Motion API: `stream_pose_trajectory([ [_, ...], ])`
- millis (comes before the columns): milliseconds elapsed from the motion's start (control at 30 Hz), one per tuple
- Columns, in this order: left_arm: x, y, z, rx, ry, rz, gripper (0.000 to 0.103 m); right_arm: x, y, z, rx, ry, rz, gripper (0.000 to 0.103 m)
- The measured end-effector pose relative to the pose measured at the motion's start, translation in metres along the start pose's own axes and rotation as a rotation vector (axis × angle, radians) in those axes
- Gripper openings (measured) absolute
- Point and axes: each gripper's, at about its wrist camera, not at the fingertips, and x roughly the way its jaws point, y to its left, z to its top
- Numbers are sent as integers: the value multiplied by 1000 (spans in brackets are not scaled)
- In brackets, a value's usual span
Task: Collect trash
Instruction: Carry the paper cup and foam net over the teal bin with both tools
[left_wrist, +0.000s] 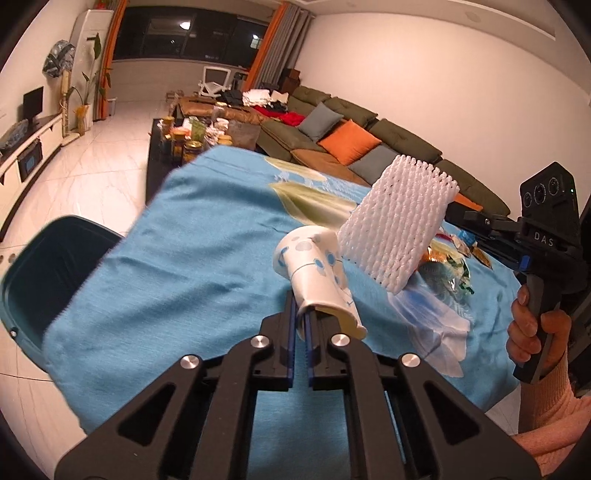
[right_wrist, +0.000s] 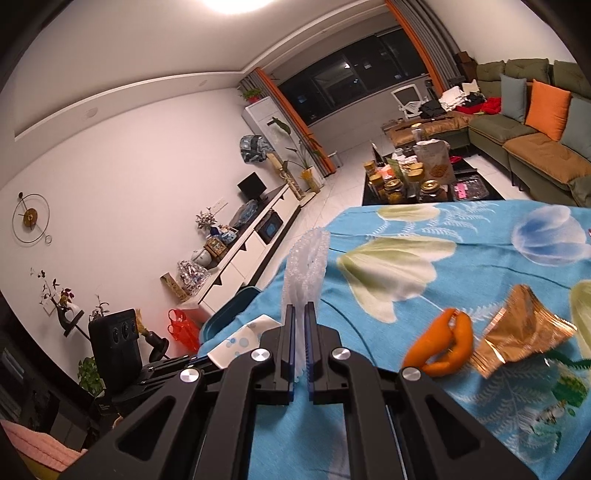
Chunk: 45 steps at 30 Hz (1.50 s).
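Nearest my left camera, the left gripper (left_wrist: 301, 314) was pinching a crushed paper cup (left_wrist: 314, 273) by its wall, held above the blue cloth of the worktop (left_wrist: 184, 266). My right gripper (right_wrist: 300, 314) was clamped on a white foam net sleeve (right_wrist: 306, 258). Orange peel (right_wrist: 443, 343) and a gold wrapper (right_wrist: 517, 332) lay on the cloth. Beyond the worktop's edge stood a dark bin (left_wrist: 48, 266).

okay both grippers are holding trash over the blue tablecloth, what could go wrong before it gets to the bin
The left gripper pinches only the crumpled rim of the white paper cup with blue dots; it may slip out. The white foam fruit net in the right gripper flops and could snag. The dark teal bin sits below the table edge, so an early release might miss.
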Motion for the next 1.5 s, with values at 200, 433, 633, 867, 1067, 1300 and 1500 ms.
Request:
stream_pose_trajectory([
  [200, -29, 17, 9, -15, -60, 70, 4, 15, 13, 11, -19, 1, 50, 4],
  [433, -60, 54, 15, -74, -107, 171, 4, 47, 30, 23, -20, 26, 110, 4],
  [633, -80, 84, 16, -123, -125, 250, 4, 81, 44, 29, -27, 62, 146, 4],
  [867, -96, 117, 15, -178, -129, 331, 4, 113, 59, 29, -30, 103, 180, 4],
  [1067, -108, 137, 14, -204, -139, 379, 4, 139, 76, 32, -34, 125, 212, 4],
  [1300, -117, 161, 15, -229, -148, 424, 4, 167, 90, 34, -48, 165, 226, 4],
  [1500, -113, 178, 11, -267, -130, 451, 4, 196, 102, 33, -54, 206, 215, 4],
])
